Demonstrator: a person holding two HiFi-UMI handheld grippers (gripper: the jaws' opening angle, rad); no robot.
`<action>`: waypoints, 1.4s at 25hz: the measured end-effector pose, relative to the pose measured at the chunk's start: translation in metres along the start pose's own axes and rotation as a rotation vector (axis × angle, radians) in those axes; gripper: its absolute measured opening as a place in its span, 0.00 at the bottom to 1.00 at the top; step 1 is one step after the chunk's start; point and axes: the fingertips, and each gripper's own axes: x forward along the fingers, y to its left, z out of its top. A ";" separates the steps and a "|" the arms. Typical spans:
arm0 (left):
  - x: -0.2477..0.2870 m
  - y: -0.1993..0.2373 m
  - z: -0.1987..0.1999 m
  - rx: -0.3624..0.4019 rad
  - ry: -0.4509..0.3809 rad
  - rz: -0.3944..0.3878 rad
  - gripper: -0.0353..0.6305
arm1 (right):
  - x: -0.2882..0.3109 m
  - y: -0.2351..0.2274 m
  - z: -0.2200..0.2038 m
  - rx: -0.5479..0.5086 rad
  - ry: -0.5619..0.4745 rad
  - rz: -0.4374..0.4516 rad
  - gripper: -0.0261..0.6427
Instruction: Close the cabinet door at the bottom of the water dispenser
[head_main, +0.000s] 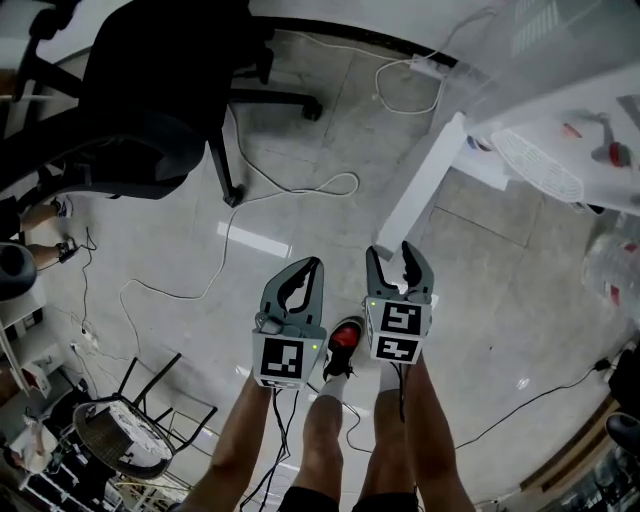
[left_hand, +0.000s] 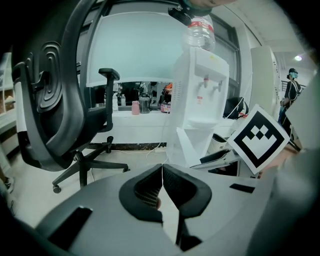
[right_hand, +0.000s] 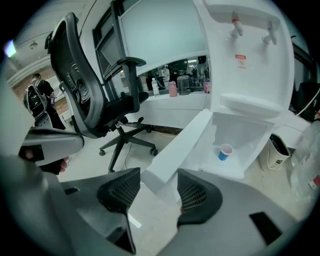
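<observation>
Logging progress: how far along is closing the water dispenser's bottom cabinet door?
Nothing done yet: the white cabinet door stands open, a small blue cup visible inside. In hand: the right gripper, jaws apart, lines up with the door's edge; the left gripper is shut, empty. Remaining: swinging it shut.

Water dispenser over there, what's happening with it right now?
A person stands facing the water dispenser with a gripper in each hand. Its bottom cabinet door stands wide open, showing a blue cup inside. The right tongs are apart and lined up on the door's free end, pads not pressing it. The left tongs are shut and empty. The door is not yet closed.
</observation>
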 end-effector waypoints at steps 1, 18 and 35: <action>0.001 -0.004 0.000 0.006 0.000 -0.006 0.09 | -0.002 -0.002 -0.002 0.002 0.000 -0.001 0.40; 0.011 -0.072 0.013 0.101 0.001 -0.100 0.09 | -0.047 -0.065 -0.035 0.034 -0.016 -0.094 0.31; 0.044 -0.140 0.031 0.177 0.001 -0.206 0.09 | -0.078 -0.142 -0.050 0.075 -0.029 -0.214 0.29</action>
